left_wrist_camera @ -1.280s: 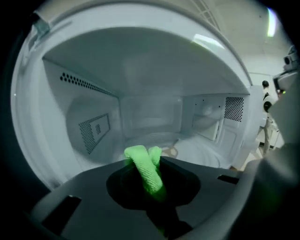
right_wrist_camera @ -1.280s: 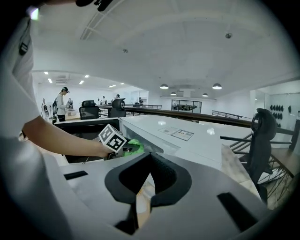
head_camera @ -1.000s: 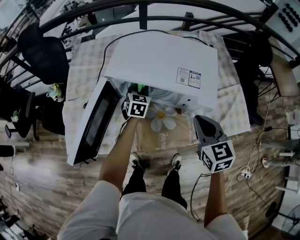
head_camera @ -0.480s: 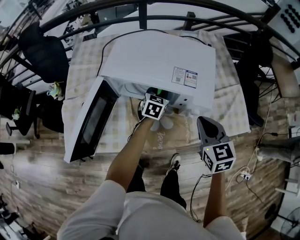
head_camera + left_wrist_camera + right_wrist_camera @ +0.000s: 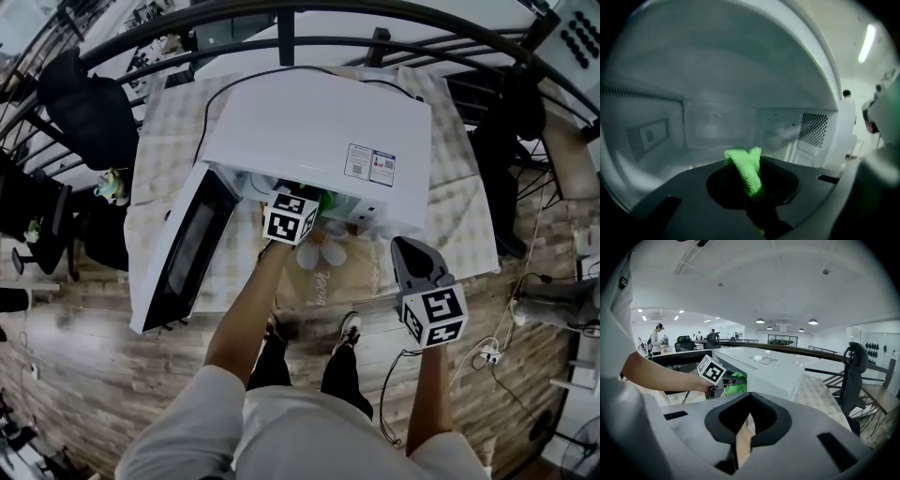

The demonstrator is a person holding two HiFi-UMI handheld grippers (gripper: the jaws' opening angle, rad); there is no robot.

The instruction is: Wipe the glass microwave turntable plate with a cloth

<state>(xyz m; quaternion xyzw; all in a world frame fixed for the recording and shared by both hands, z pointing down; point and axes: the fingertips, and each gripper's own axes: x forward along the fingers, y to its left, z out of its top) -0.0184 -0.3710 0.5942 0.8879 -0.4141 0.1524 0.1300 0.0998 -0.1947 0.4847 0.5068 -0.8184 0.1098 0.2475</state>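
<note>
- Wood-plank flooring surrounds a table (image 5: 469,225) covered in a checked cloth. A white microwave (image 5: 319,131) takes up most of the table's middle, with its front facing the near edge.
- The microwave's door (image 5: 183,248) hangs wide open toward the table's left edge.
- The left gripper (image 5: 751,162) is inside the oven cavity, its claw pinching a folded green cloth (image 5: 746,177) that sticks out past the tips.
- The right gripper (image 5: 750,394) hangs off the table's near edge, well apart from the microwave. Its claw is pressed together with nothing in it.
- The glass plate cannot be made out in any view. It probably lies on the cavity floor, hidden below the left gripper's body.
- Risk: only a narrow fold of cloth is pinched, so dragging it hard across glass could pull it free.
- Risk: a sideways push could shove the plate off its seat or tip it, and since it is glass a knock from the hard claw could chip it.
- Risk: nothing steadies the microwave, so heavy wiping may slide it on the tablecloth.
- Risk: the cavity is tight, and the gripper's marker cube could strike the roof or the door frame.
</note>
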